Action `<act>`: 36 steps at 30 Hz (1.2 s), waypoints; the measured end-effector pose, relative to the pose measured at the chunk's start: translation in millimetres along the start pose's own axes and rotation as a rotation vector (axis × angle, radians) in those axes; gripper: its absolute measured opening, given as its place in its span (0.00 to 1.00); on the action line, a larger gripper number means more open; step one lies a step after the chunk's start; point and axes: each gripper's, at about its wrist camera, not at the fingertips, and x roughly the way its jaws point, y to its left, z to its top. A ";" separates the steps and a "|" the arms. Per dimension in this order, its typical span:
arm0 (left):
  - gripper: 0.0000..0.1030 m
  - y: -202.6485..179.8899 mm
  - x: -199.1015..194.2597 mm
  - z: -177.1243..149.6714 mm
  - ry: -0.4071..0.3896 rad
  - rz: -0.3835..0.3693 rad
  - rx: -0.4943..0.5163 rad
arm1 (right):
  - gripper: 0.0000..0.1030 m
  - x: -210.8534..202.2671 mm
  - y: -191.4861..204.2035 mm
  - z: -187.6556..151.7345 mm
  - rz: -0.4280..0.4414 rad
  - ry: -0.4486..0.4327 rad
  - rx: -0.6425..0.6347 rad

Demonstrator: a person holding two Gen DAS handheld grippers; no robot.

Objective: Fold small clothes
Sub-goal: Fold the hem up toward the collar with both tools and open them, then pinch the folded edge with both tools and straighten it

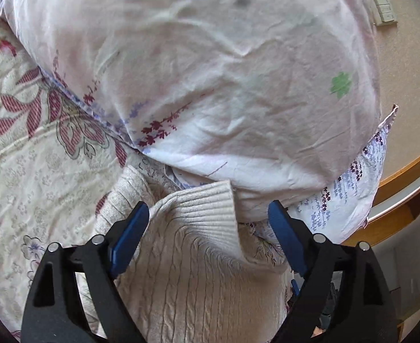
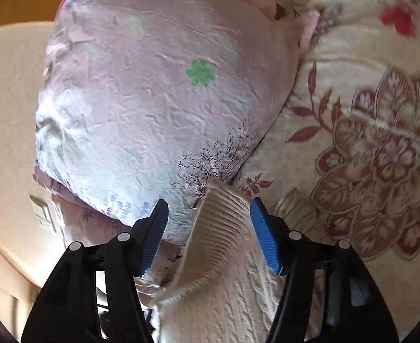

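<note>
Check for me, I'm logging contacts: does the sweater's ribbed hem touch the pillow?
Touching. In the left wrist view the ribbed hem tucks against the pillow's underside.

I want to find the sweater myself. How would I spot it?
Look at the big pink pillow on the flowery bedsheet. Just below it, between the open left tongs, lies the sweater. It alone is beige, knitted and ribbed, with no flowers.

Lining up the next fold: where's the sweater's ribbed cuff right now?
In both wrist views, the ribbed cuff lies between the open right tongs, its tip against the pillow.
</note>
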 end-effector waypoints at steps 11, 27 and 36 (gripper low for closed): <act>0.52 13.2 -27.4 -40.3 0.162 0.234 0.307 | 0.40 -23.7 4.1 -38.7 -0.268 0.144 -0.421; 0.09 -0.5 -27.0 -74.3 0.173 0.349 0.527 | 0.09 -25.8 23.4 -63.6 -0.337 0.141 -0.582; 0.15 6.3 -33.9 -82.2 0.180 0.326 0.521 | 0.12 -24.1 7.1 -70.6 -0.425 0.180 -0.556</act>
